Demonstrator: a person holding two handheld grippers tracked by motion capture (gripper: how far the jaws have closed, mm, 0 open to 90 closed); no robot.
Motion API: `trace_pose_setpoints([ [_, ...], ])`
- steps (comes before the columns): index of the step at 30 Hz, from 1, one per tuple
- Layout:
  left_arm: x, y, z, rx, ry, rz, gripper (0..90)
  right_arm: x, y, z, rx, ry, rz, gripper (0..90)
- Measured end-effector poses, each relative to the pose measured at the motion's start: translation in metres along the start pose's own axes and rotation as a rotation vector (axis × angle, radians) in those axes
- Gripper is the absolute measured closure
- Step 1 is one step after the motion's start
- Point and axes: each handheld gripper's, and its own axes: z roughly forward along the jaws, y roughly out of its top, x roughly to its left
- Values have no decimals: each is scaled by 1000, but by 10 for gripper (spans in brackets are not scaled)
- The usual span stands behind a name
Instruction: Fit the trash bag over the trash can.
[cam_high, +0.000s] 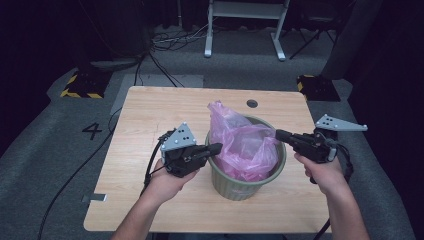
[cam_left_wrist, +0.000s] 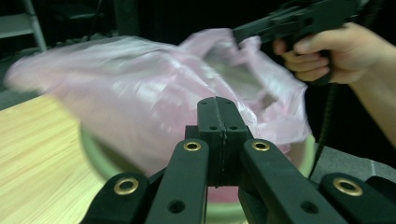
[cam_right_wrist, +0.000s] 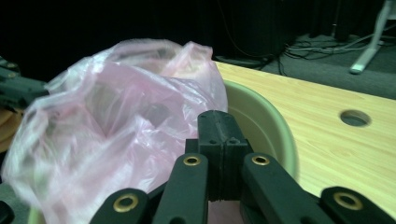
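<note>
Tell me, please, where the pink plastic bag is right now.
In the high view, the pink bag sits in the green bin at the table's middle, between the left gripper and the right gripper.

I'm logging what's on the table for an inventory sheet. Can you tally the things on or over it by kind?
Pink plastic bag: 1
Green bin: 1
Grippers: 2, the left gripper and the right gripper
Total: 4
</note>
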Motion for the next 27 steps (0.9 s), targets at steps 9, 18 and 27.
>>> trace_pose_setpoints([
  [9, 19, -20, -22, -10, 38, -73, 900, -13, -18, -40, -4, -77, 5, 900],
  [18, 32, -45, -35, -22, 40, -153, 900, -30, -42, -64, -6, -139, 54, 900],
  [27, 8, -32, -19, -15, -17, -68, 900, -11, -16, -47, -97, -59, -19, 516],
])
